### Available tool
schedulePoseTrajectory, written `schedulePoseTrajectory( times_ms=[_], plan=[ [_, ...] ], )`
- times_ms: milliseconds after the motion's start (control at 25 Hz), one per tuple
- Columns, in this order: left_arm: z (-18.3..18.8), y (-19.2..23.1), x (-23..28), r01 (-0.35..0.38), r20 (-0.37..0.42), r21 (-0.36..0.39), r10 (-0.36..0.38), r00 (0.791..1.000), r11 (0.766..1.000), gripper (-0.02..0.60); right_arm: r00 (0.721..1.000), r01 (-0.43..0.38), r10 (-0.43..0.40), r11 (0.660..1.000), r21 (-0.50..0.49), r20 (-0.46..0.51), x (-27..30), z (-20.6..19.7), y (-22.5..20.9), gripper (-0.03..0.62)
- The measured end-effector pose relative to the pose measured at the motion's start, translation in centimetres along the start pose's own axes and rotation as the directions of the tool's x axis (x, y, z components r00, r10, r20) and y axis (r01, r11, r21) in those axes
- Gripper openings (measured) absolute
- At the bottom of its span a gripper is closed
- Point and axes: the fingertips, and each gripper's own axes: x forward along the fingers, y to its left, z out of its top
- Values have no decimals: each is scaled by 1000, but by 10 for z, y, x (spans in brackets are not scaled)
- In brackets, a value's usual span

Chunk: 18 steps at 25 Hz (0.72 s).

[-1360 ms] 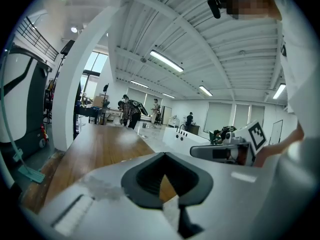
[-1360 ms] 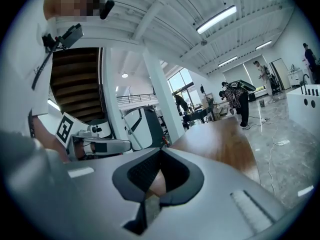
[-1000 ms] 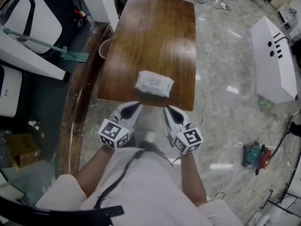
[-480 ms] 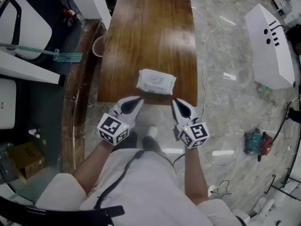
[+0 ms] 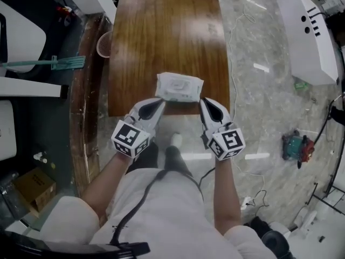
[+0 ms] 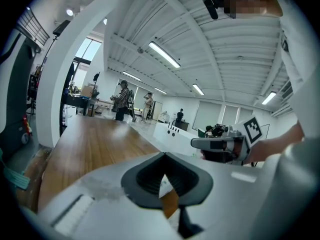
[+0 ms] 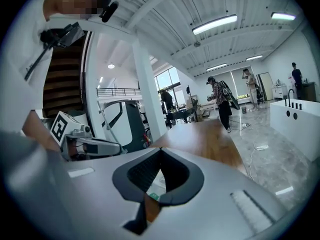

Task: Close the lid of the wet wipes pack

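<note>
The wet wipes pack [image 5: 179, 87] is lying flat on the wooden worktop [image 5: 161, 31], close to its near edge, at 12 o'clock from the person, with its oval lid [image 5: 178, 84] facing up. Whether the lid is fully down is not showing clearly from the head view.

The left hand-held gripper [image 5: 160, 101] is hovering at the pack's 7 o'clock, its tip just beside the near left corner. The right hand-held gripper [image 5: 205, 101] is hovering at the pack's 5 o'clock, just beside the near right corner. Contact with the pack is not clear for either.

In the left gripper view the left hand-held gripper [image 6: 163, 155] is showing its jaws pressed together at the tips, pinching nothing. The right gripper view is showing the same for the right hand-held gripper [image 7: 160, 150].

On the floor a white cabinet [image 5: 308, 36] is standing at 2 o'clock, a teal and red tool [image 5: 295, 148] is lying at 4 o'clock, and a mop [image 5: 51, 63] is resting at 10 o'clock
</note>
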Motion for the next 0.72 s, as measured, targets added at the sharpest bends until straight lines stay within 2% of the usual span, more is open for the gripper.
schedulePoseTrajectory(
  times_ms=[480,720],
  plan=[
    [-9,24,35,-6,-4,-25,6,1000,1000,3,1000,-4,5,1000,31,-25,47,-27,-23,9],
    [-22,33,45,-27,-28,-34,26,999,999,3,999,-31,32,999,28,-44,70,-39,-36,33]
  ],
)
